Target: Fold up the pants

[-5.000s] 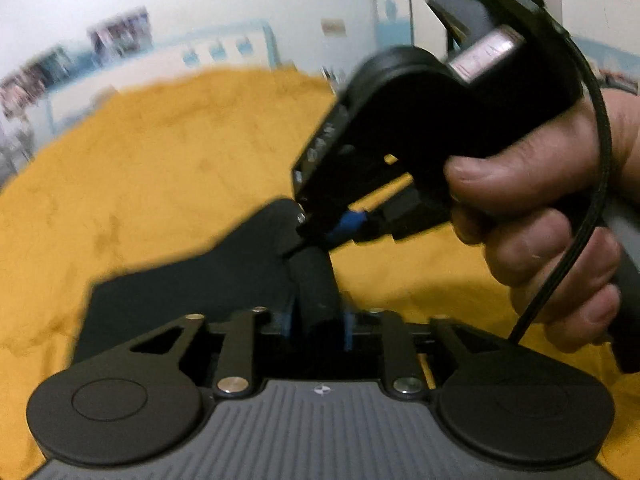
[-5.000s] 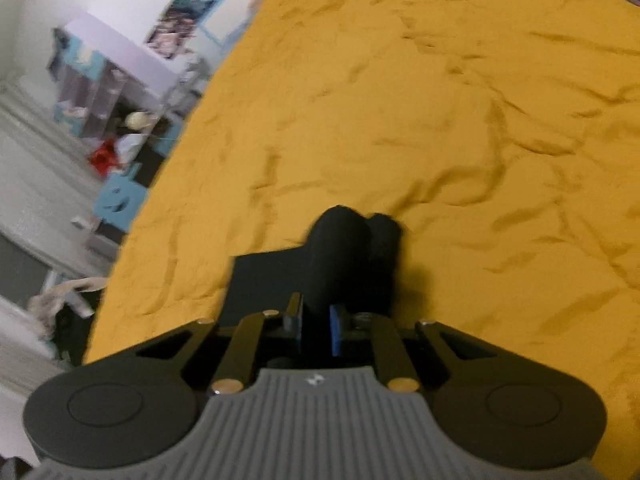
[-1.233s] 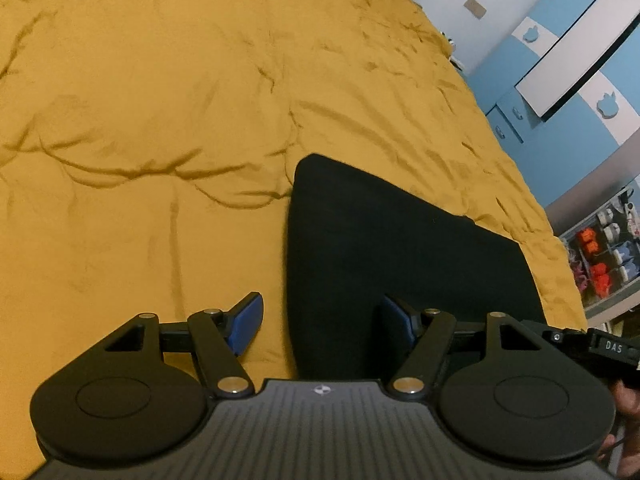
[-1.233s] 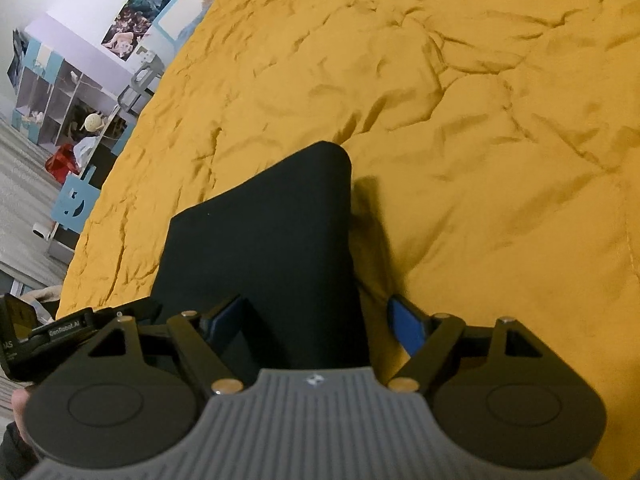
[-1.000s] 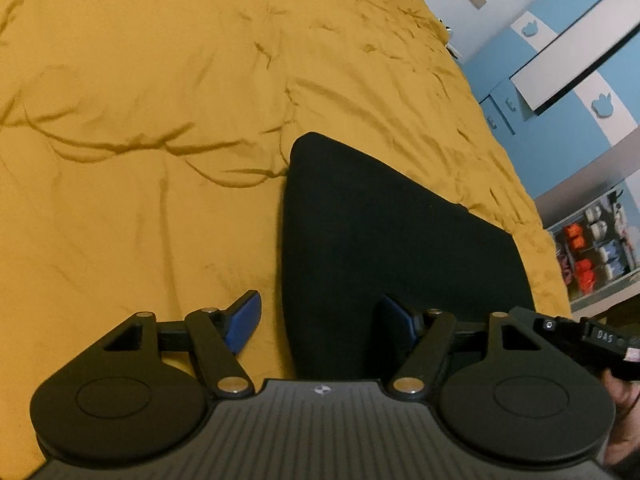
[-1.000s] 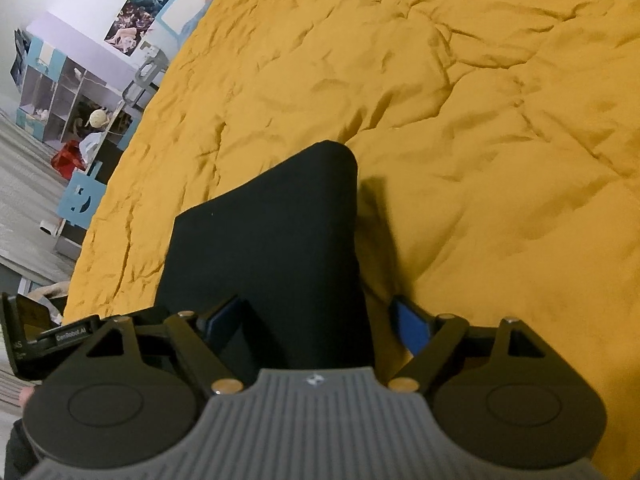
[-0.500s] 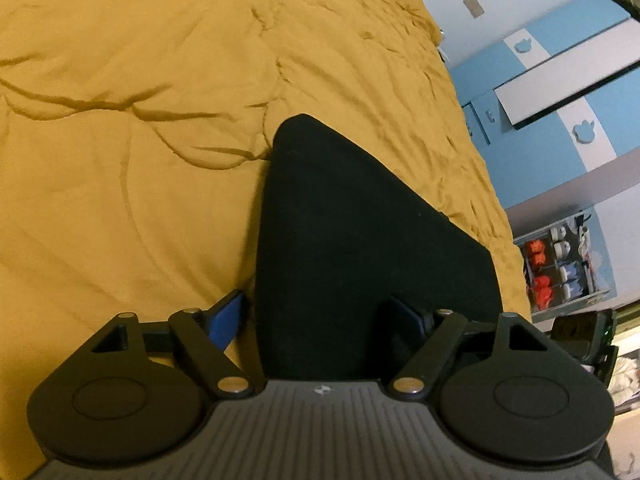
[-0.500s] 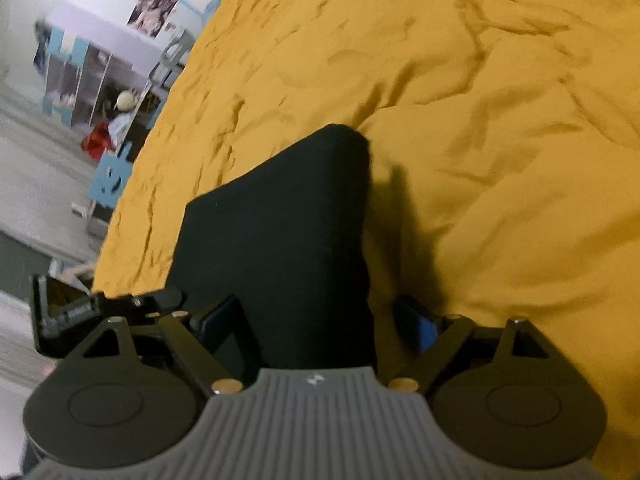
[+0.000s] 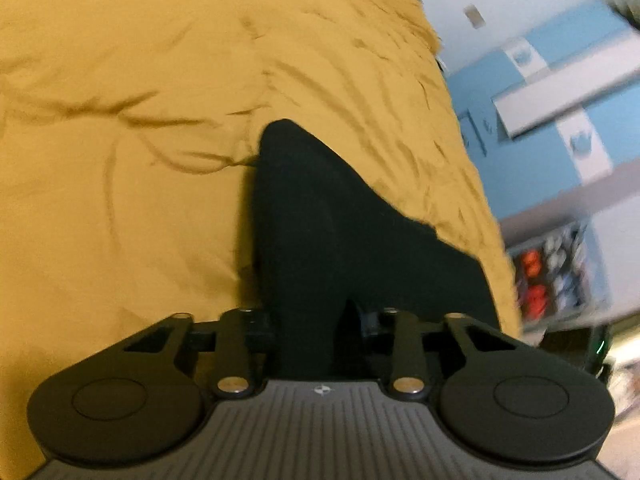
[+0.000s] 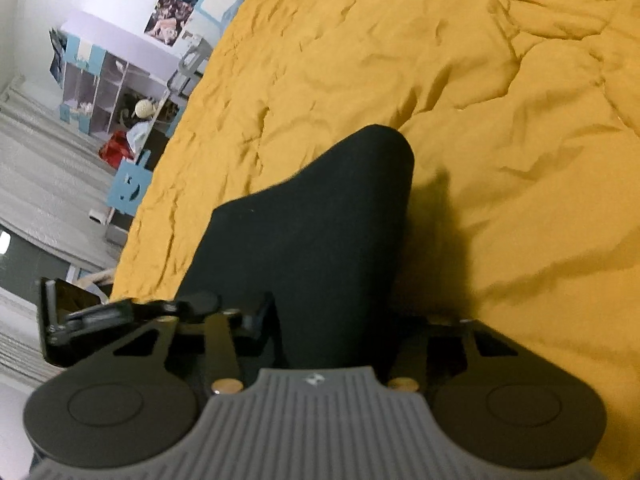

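Note:
The black pants (image 9: 320, 208) lie folded on a mustard-yellow bedspread (image 9: 120, 160), and one rounded corner points away from me in each wrist view. My left gripper (image 9: 312, 320) is closing, with the near left edge of the pants bunched between its fingers and the pads pressing on the cloth. My right gripper (image 10: 336, 320) is closing too, on the near right edge of the pants (image 10: 320, 220), which rise off the bedspread (image 10: 480, 80) into its jaws. Its right finger is lost in shadow. Each gripper shows at the edge of the other's view.
A blue and white wardrobe (image 9: 560, 100) and a shelf of small toys (image 9: 552, 272) stand past the bed's right edge. On the other side are a pale shelf unit (image 10: 104, 92), a blue stool (image 10: 128, 188) and grey floor (image 10: 32, 168).
Both grippers stood wide open around the near edge of the pants half a second ago; now both have closed in on the cloth, which bunches up and lifts between the fingers.

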### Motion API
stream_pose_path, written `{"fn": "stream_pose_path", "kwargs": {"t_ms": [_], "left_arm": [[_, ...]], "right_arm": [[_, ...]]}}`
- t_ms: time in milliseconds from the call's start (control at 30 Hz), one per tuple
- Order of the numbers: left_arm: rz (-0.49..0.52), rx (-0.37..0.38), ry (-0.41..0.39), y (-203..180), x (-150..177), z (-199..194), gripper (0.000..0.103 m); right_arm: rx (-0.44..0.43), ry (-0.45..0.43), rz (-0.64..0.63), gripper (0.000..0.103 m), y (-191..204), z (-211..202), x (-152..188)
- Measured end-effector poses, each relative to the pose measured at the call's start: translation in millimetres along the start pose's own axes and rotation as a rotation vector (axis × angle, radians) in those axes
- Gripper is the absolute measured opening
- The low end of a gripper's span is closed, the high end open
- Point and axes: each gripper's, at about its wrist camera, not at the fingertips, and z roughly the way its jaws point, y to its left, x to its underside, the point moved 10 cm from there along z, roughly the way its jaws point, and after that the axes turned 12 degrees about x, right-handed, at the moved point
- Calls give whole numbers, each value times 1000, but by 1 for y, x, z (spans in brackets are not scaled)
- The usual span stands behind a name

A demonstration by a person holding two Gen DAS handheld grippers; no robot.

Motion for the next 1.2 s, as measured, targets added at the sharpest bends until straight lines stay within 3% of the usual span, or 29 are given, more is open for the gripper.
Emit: {"fn": "stream_pose_path", "kwargs": {"t_ms": [67,267,467,867,1200], "left_arm": [[-23,39,-18,-4,-2,-9,24],[97,48,-51,-43,-1,-43,23],[108,78,-81,-58,5,-75,23],[105,34,-105,-41,27,-122,23],[109,34,-144,-37,29,-156,23]], "right_arm": [[-33,-8,28,25,6,-8,-2],[-64,-54,-13,24,44,-43,-5],[-88,-78,-31,24,76,-74,5],[-67,-39,-64,24,116,-75,55],[-78,-25,-119,24,152,-77,72]]}}
